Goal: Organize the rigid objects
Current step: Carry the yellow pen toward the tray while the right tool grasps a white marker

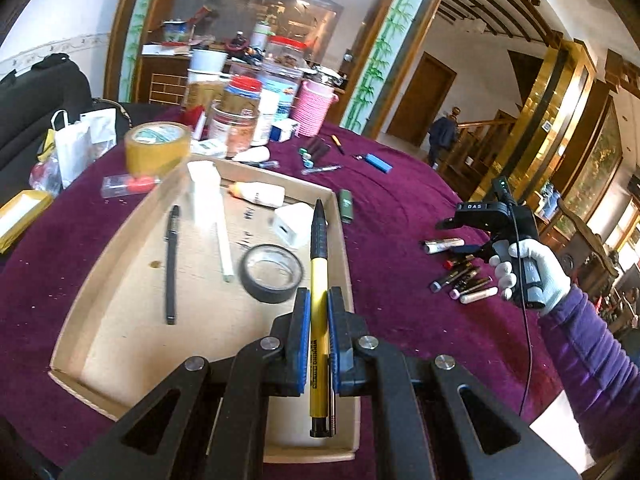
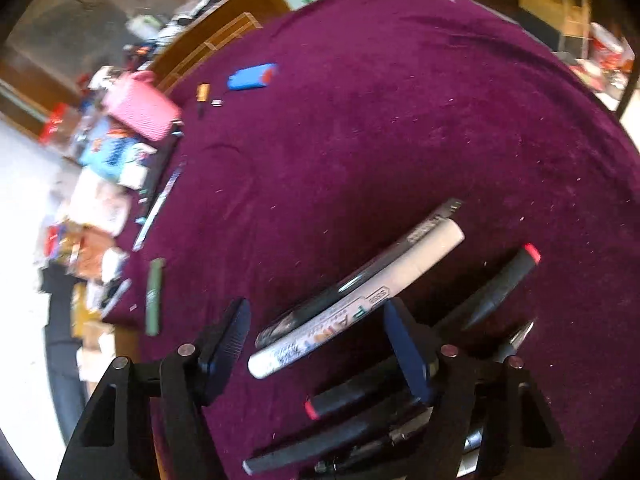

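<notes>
My left gripper (image 1: 319, 296) is shut on a yellow and black pen (image 1: 319, 272) and holds it over the right side of a cardboard tray (image 1: 120, 276). In the tray lie a black pen (image 1: 172, 264), a white stick (image 1: 224, 252), a black tape roll (image 1: 272, 272), a white adapter (image 1: 292, 226) and a glue bottle (image 1: 262, 194). A gloved hand holds my right gripper (image 1: 460, 236) above a cluster of markers (image 1: 464, 280). In the blurred right wrist view the right gripper (image 2: 316, 308) is open, with a white marker (image 2: 420, 256) and a dark marker (image 2: 360, 276) lying between its fingers.
More black markers with red ends (image 2: 504, 284) lie on the purple cloth (image 2: 400, 120) around the right gripper. A green stick (image 1: 346, 206), a blue lighter (image 1: 378, 162), a yellow tape roll (image 1: 156, 146), jars (image 1: 240, 108) and a pink basket (image 1: 316, 108) stand behind the tray.
</notes>
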The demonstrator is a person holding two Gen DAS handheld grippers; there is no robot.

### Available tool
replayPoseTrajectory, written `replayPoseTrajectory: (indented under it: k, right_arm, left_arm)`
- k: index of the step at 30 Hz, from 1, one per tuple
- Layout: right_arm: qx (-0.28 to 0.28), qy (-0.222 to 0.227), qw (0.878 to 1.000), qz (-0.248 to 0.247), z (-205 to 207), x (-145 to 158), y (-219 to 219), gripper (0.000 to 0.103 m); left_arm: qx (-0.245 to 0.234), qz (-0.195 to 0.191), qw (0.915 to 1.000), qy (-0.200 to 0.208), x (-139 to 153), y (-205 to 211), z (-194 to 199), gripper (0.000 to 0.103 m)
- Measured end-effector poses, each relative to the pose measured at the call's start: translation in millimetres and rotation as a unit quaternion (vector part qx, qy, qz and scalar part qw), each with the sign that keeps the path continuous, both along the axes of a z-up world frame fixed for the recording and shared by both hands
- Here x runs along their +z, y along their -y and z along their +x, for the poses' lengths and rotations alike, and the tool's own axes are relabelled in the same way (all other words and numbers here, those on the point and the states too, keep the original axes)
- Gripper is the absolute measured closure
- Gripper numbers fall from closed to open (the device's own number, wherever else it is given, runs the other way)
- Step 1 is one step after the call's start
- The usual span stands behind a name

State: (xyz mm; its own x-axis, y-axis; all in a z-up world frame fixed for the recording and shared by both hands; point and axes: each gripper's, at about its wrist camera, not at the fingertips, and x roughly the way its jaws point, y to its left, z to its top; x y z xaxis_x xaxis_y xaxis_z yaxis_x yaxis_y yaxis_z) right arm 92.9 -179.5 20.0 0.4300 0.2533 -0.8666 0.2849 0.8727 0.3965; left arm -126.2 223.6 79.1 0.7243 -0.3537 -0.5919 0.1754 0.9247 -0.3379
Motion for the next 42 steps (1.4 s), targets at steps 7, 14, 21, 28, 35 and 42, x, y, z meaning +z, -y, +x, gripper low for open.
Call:
replayPoseTrajectory:
  k: [7, 14, 21, 28, 35, 42]
  right_arm:
    - [-0.021, 0.001, 0.985, -0.168, 26, 0, -34, 0.067]
    - [-0.01, 0.06, 0.994, -0.092, -1, 11, -18, 0.102]
    - [0.072, 0.086, 0.991, -0.074, -26, 30, -50, 0.102]
    - [0.039, 0.064, 0.993, -0.091, -14, 23, -38, 0.041]
    - [0.05, 0.041, 0.983, -0.174, 8, 1, -61, 0.075]
    - [0.049, 0.068, 0.986, -0.142, -5, -2, -55, 0.088]
  left_arm:
    - [0.021, -0.005, 0.9998, -0.004, -8, -19, -5, 0.095]
    - [0.068, 0.003, 0.9976, -0.013, -7, -52, -15, 0.095]
    - [0.094, -0.001, 0.9943, -0.052, -21, -67, -2, 0.095]
    - [0.091, 0.006, 0.9947, -0.048, -20, -63, -8, 0.095]
    - [0.093, 0.007, 0.9939, -0.059, -22, -63, -4, 0.095]
    - [0.087, 0.036, 0.9931, -0.071, -21, -55, 10, 0.095]
